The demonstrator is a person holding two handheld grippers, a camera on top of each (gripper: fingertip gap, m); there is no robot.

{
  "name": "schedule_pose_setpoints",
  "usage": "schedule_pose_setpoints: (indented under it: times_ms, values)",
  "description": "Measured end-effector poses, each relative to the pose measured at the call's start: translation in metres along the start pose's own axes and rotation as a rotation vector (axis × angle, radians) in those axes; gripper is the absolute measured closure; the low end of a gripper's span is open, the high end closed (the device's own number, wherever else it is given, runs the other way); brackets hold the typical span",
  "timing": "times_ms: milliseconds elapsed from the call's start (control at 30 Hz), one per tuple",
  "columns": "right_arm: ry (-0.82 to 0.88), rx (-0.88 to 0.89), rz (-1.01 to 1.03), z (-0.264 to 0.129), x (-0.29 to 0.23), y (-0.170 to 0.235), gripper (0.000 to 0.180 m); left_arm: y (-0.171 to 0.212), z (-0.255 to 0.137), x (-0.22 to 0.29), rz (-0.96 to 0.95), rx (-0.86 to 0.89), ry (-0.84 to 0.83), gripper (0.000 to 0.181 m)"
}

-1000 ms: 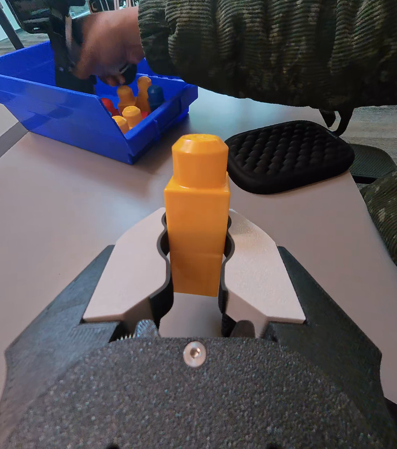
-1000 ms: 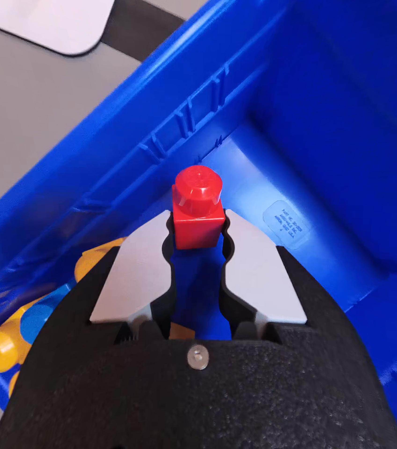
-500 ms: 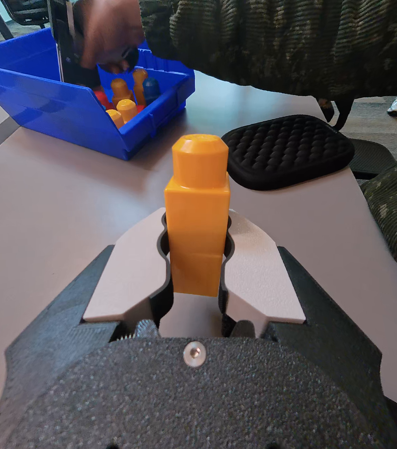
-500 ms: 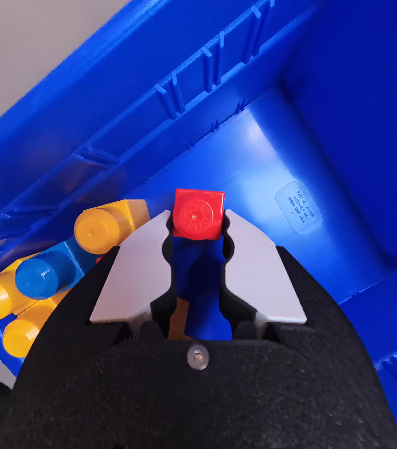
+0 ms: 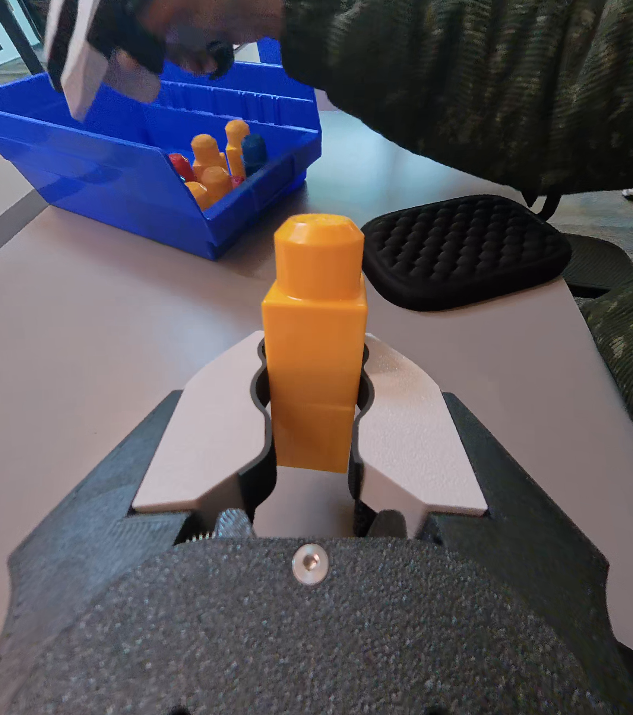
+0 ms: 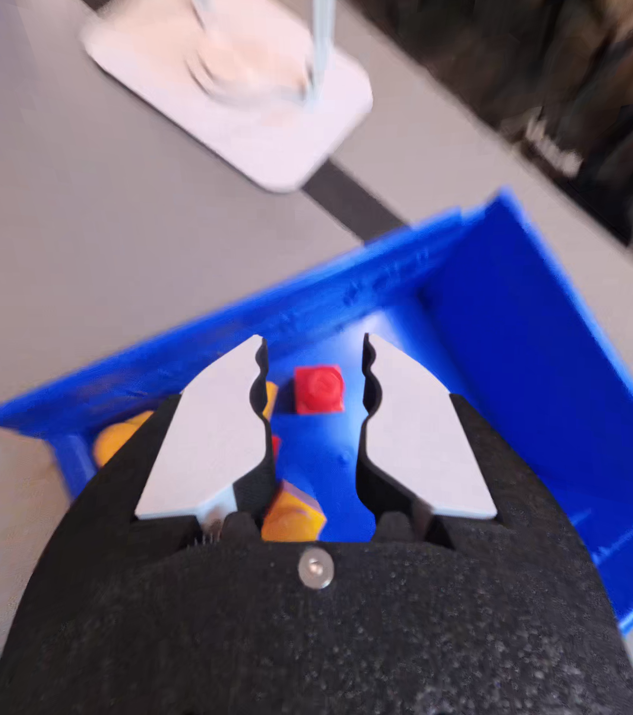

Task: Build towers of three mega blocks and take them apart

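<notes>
Orange plastic, two stacked blocks with a round knob on top [image 5: 314, 348], sits squeezed tight in the left tongs [image 5: 313, 406] above the grey counter [image 5: 94, 329], likely held straight up so a third block can be pushed on. The right tongs [image 6: 313, 371] hang spread apart and empty over the blue plastic bin [image 6: 520, 367], holding nothing. A small red square block [image 6: 318, 389] rests on the bin floor below the gap, by loose orange blocks [image 6: 293, 518], so I think the tower is being taken apart.
</notes>
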State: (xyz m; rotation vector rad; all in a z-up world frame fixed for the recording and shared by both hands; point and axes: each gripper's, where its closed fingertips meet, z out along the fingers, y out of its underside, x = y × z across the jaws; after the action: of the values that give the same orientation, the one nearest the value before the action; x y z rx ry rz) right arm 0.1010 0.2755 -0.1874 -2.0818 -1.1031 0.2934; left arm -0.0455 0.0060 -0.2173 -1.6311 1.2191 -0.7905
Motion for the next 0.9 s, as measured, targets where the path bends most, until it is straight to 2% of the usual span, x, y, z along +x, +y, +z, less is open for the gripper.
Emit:
schedule_pose_setpoints:
  times_ms: [100, 267, 367, 400, 433, 567, 600, 667, 767, 800, 833, 900]
  values:
    - [-0.177, 0.203, -0.171, -0.032, -0.087, -0.040, 0.128, -0.001, 0.000, -0.001, -0.002, 0.005, -0.003, 0.139]
    - [-0.648, 0.332, -0.376, -0.075, -0.261, -0.035, 0.122, -0.001, 0.001, 0.001, 0.007, 0.002, -0.004, 0.139]
    - [-0.705, 0.305, -0.457, -0.071, -0.310, -0.020, 0.124, -0.001, 0.002, 0.003, 0.007, 0.000, 0.004, 0.139]
    - [-0.697, 0.302, -0.480, -0.068, -0.319, -0.017, 0.136, 0.000, 0.003, 0.003, 0.008, -0.004, 0.003, 0.139]
    - [-0.689, 0.307, -0.488, -0.066, -0.323, -0.018, 0.147, 0.002, 0.002, 0.003, 0.020, -0.014, 0.000, 0.139]
    - [-0.722, 0.366, -0.437, -0.078, -0.318, -0.029, 0.148, 0.000, 0.000, -0.001, 0.025, 0.013, -0.009, 0.132]
    - [-0.726, 0.382, -0.418, -0.083, -0.312, -0.032, 0.148, -0.002, -0.001, -0.002, 0.035, 0.023, -0.014, 0.138]
    - [-0.735, 0.425, -0.388, -0.093, -0.304, -0.038, 0.148, -0.007, -0.004, -0.001, 0.022, 0.024, -0.007, 0.139]
    - [-0.744, 0.657, -0.239, -0.139, -0.272, -0.071, 0.148, 0.017, 0.000, -0.011, 0.003, -0.083, -0.035, 0.139]
    - [-0.673, 0.729, -0.176, -0.154, -0.248, -0.084, 0.148, 0.021, 0.000, -0.014, -0.014, -0.097, -0.039, 0.139]
    - [-0.520, 0.768, -0.127, -0.161, -0.216, -0.094, 0.148, 0.021, 0.000, -0.017, -0.029, -0.094, -0.049, 0.139]
    - [-0.132, 0.753, -0.069, -0.164, -0.141, -0.096, 0.148, 0.015, -0.001, -0.020, -0.058, -0.059, -0.050, 0.139]
